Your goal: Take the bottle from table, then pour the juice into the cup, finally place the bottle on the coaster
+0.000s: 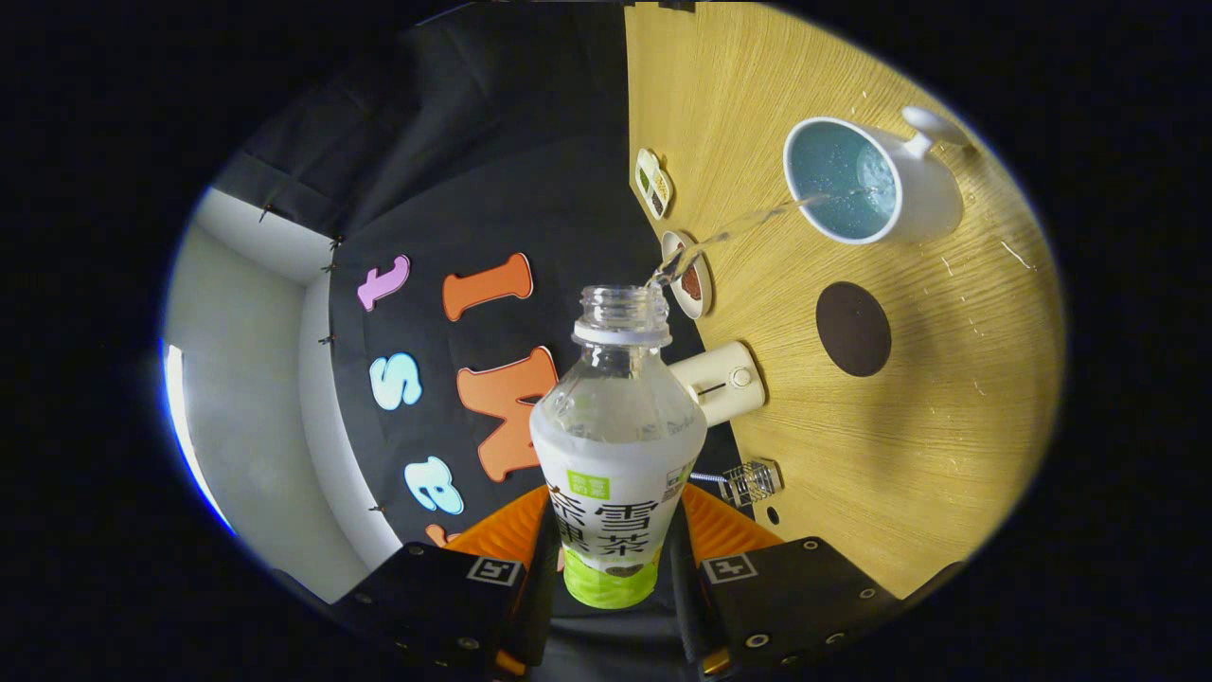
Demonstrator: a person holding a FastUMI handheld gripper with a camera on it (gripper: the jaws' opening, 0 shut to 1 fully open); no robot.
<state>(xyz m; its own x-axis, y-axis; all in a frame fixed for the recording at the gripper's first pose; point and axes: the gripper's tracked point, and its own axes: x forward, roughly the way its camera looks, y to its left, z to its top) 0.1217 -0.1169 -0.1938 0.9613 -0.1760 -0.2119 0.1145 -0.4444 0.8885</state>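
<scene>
Clear stream (748,223) runs from the uncapped bottle (615,445) into the white cup (866,180) on the table (928,417); we see the tool (614,559) pinching the bottle from both sides. Dark coaster (853,329) sits near the cup, bare.

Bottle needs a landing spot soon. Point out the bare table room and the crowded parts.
The tool is shut on the bottle, pouring into the cup. Bare wood lies beyond the coaster and between coaster and cup. The coaster itself is free. It is crowded along the table edge: two small dishes, a white box and a small glass jar.
</scene>
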